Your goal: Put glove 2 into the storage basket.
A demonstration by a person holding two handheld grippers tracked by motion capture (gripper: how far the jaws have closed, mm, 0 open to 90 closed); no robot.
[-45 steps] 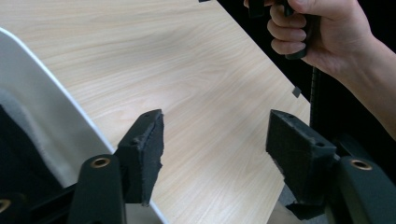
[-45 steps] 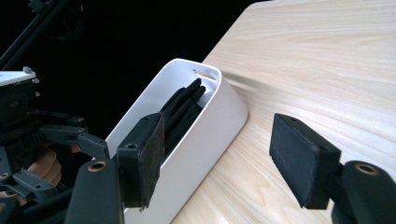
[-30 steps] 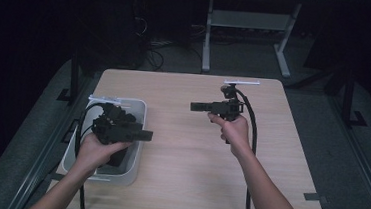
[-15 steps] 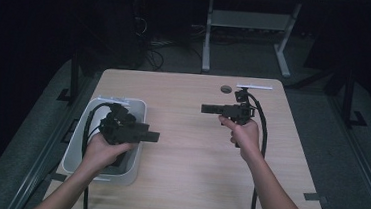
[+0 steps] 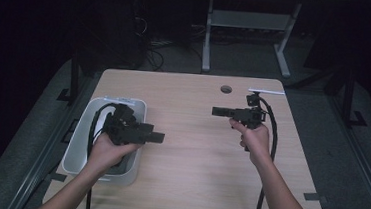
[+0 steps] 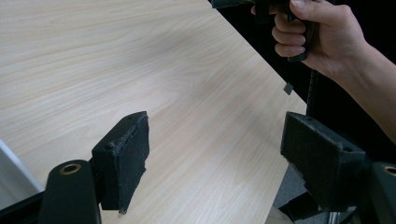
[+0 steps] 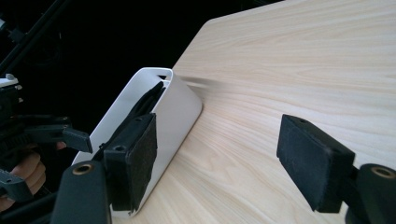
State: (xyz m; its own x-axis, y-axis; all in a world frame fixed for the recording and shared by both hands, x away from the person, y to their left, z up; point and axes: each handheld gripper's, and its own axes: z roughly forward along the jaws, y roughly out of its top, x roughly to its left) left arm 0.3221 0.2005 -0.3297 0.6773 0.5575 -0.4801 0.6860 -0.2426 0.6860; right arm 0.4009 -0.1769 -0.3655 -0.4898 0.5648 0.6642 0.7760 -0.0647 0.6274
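Note:
My left gripper [image 5: 159,137] is held over the right edge of a white bin [image 5: 82,149] at the table's left, jaws pointing right. In the left gripper view its jaws [image 6: 215,158] stand wide open above bare wood, nothing between them. My right gripper [image 5: 216,111] hovers over the right half of the table, pointing left toward the bin. Its jaws [image 7: 219,158] are also wide open and empty, and past them stands the bin [image 7: 177,107] with something dark [image 7: 148,100] inside that I cannot identify.
The light wooden table [image 5: 187,185] has a round hole [image 5: 226,89] near its far edge and a white strip [image 5: 266,91] at the far right. Dark floor, cables and a desk frame [image 5: 250,24] lie beyond. Each gripper trails a black cable.
My right gripper has shifted to the right across the table, still open and pointing left. The left gripper has stayed over the bin's edge.

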